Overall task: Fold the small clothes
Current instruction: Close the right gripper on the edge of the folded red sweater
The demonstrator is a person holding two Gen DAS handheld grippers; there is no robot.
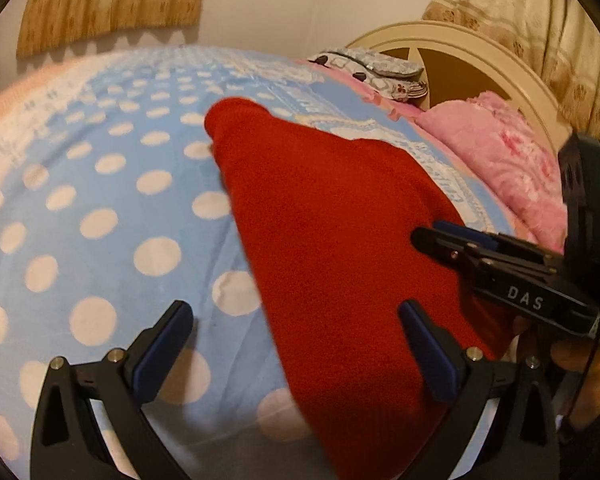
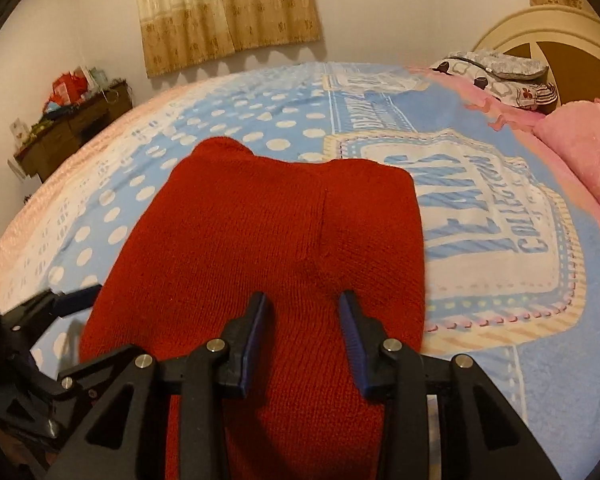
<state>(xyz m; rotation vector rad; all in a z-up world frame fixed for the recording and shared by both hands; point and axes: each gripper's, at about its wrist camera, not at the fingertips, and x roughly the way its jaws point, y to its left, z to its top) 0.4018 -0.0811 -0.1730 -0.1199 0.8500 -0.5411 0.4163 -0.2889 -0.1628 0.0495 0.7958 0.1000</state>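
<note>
A red knitted garment (image 1: 332, 240) lies flat on the blue polka-dot blanket (image 1: 100, 200) that covers the bed. My left gripper (image 1: 296, 316) is wide open just above it: its right finger is over the red knit and its left finger over the blanket. Seen side-on, my right gripper (image 1: 428, 236) reaches in from the right over the garment's edge. In the right wrist view the right gripper (image 2: 305, 302) hovers over the near part of the garment (image 2: 280, 220), jaws partly apart and pinching nothing. One blue pad of the left gripper's finger (image 2: 80, 294) shows at the left edge.
A pink fluffy blanket (image 1: 500, 152) and a patterned pillow (image 2: 500, 68) lie by the cream headboard (image 1: 460, 52). A cluttered wooden dresser (image 2: 72, 128) stands against the far wall under curtains (image 2: 228, 8). A hand (image 1: 580, 360) grips the right tool.
</note>
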